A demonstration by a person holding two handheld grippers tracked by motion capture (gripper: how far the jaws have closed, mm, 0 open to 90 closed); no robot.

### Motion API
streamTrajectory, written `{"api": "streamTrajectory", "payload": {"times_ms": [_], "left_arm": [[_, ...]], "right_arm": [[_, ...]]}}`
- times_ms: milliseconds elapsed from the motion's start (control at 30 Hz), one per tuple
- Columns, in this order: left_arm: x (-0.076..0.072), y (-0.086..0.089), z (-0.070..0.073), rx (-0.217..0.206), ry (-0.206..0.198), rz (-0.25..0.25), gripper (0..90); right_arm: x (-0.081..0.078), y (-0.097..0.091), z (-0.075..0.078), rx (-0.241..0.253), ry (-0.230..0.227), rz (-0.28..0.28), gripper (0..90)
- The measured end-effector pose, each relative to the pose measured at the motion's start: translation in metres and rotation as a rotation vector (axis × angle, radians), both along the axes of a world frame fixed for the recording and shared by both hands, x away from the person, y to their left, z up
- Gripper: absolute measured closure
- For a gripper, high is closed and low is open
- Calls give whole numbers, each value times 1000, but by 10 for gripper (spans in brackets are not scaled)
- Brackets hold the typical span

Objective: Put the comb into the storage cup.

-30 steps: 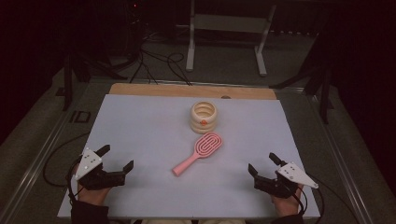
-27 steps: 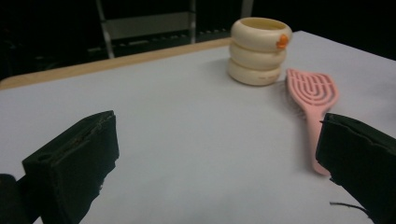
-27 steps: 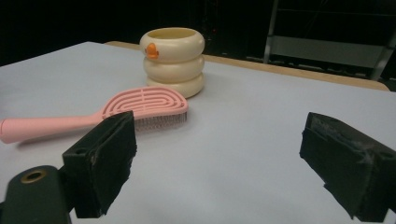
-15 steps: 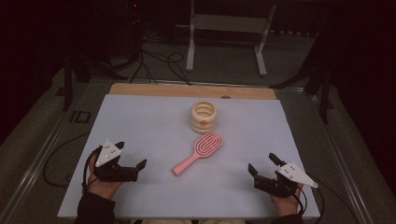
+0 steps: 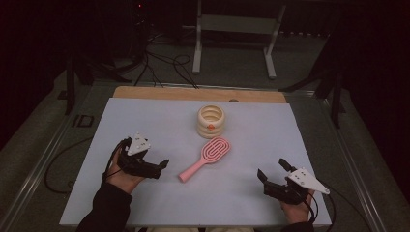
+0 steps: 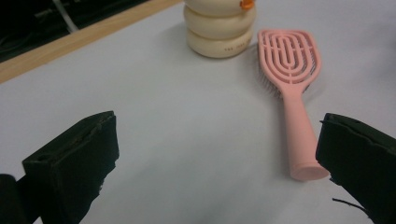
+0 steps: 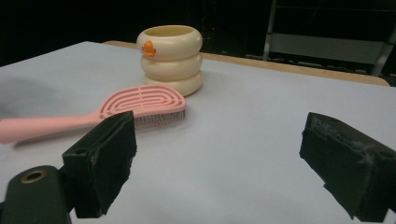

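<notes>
High view looks forward and down from above — both gripper views sit low and close, sharing the pink brush (image 6: 289,79) and cream ringed cup (image 7: 171,57)

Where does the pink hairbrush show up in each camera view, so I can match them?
High view: pink hairbrush lies mid-table, head up-right, handle down-left.
Left gripper view: at right, head at top, handle end by the right jaw.
Right gripper view: at left, handle to the left edge, head toward the middle.
Shared landmark: the cream ringed cup stands just beyond the brush head.
</notes>
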State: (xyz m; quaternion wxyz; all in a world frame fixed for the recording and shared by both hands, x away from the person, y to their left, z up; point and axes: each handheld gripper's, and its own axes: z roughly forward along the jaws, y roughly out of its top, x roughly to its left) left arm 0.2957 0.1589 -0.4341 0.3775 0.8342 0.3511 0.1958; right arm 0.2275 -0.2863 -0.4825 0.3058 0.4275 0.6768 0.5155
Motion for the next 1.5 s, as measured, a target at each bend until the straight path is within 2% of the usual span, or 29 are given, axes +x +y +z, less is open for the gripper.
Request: {"api": "streamTrajectory", "payload": {"times_ms": [233, 533, 733, 967, 1000, 1500], "left_arm": [[9, -19, -3, 38, 34, -24, 3], [17, -33, -2, 46, 55, -38, 3], [26, -47, -8, 85, 98, -61, 3], [33, -57, -15, 106, 138, -68, 2], [36, -60, -17, 120, 144, -75, 2], [47, -75, -29, 171, 238, -92, 2]], "right_arm": [[0, 1, -1, -2, 5, 0, 106], [1, 2, -2, -7, 8, 5, 106], [1, 2, -2, -5, 10, 2, 106], [1, 1, -2, -5, 12, 2, 106], [1, 1, -2, -6, 14, 1, 107], [1, 1, -3, -14, 17, 1, 107]]}}
